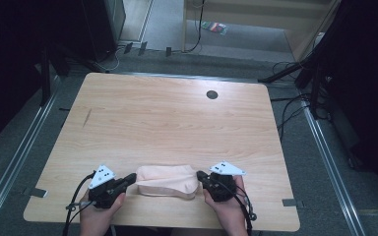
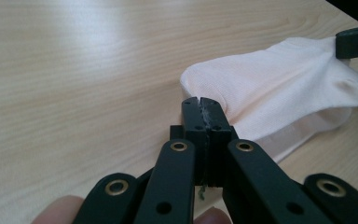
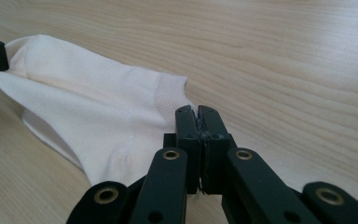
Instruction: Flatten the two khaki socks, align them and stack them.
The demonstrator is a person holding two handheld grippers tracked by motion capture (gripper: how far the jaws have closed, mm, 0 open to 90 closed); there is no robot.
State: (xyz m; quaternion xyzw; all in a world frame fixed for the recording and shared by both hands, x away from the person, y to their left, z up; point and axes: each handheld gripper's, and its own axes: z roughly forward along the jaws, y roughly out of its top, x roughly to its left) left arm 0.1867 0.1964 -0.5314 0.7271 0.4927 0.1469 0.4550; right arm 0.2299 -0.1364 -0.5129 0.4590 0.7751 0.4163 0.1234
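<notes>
Lying at the counter's (image 1: 177, 118) near edge, about 6 o'clock, a pale sock (image 1: 167, 181) stretches between both tools. Left gripper (image 1: 131, 179) at its 9 o'clock end has its fingers (image 2: 193, 116) closed on the fabric edge; right gripper (image 1: 200, 176) at 3 o'clock likewise pinches the opposite end, fingers (image 3: 186, 123) closed.

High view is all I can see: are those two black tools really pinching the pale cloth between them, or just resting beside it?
Observer: It is a white ankle sock. The left gripper has its jaws shut flat together at the sock's near end.
Operator: And the other tool?
Observer: The right gripper is shut too, right by the ribbed cuff. The fabric rises in a ridge toward each tip, so both seem to be pinching it.
</notes>
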